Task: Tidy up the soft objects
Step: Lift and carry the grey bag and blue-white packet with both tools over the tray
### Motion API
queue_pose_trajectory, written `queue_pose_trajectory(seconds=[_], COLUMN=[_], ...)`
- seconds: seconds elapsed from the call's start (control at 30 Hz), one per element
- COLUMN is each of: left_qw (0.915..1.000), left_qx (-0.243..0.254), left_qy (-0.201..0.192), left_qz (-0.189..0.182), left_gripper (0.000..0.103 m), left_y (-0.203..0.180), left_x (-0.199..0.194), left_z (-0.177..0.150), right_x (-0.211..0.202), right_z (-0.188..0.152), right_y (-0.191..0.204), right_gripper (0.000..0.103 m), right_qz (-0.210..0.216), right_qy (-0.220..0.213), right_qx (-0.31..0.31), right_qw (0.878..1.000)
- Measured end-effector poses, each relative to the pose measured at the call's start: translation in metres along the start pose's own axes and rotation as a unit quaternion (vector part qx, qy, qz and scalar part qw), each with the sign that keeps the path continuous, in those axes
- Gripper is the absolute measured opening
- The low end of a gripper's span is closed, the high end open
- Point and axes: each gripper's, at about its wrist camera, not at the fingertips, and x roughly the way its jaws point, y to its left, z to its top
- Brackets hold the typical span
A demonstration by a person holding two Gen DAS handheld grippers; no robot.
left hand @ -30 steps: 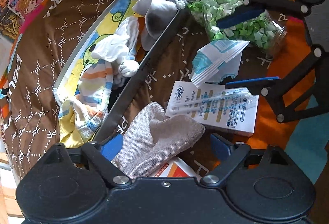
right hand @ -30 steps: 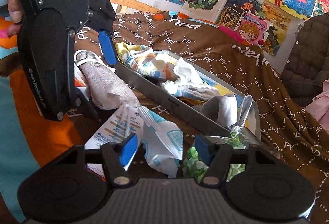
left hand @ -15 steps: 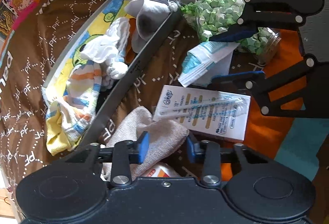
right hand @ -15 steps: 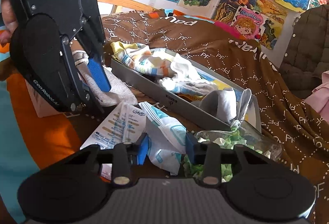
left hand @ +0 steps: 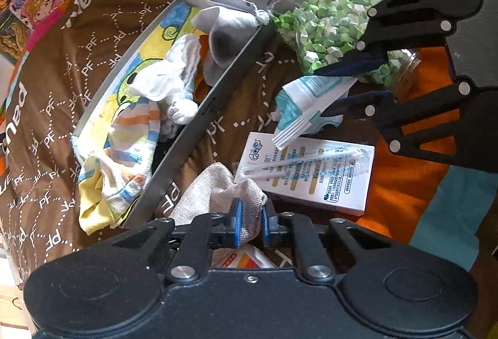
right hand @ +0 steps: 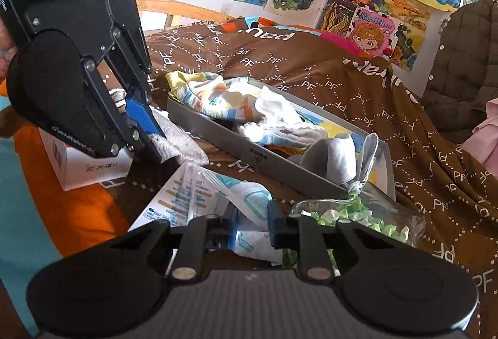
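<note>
Left gripper (left hand: 249, 222) fingers just closed, now pinching grey cloth (left hand: 214, 192); right gripper (right hand: 252, 228) fingers likewise narrowed onto white-blue packet (right hand: 249, 205)

Bed under brown PF-print blanket (left hand: 102, 37): grey tray (left hand: 199, 118) of cloths, beige cloth (left hand: 214, 195), white box (left hand: 314, 171), blue-white packet (left hand: 298, 102), jar of green paper stars (left hand: 326, 24).
</note>
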Motion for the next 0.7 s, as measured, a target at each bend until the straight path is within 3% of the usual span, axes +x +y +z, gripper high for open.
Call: queue_pose_trajectory(seconds=[0.33,0.7], left_qw=[0.9988,0.995], left_qx=[-0.029,-0.026], left_qy=[-0.028,-0.064], left_qz=[0.027,0.072], left_gripper=[0.007,0.005], left_y=[0.005,-0.005], left_x=[-0.027,-0.061], left_z=[-0.001,-0.003], right_x=[-0.015,-0.036], right_z=[0.01,0.023], right_y=[-0.016,-0.032], right_gripper=[0.018,0.018], right_qz=[0.015,0.016], right_qy=[-0.016,-0.048], right_qx=[0.058,0.099], right_qw=[0.998,0.994])
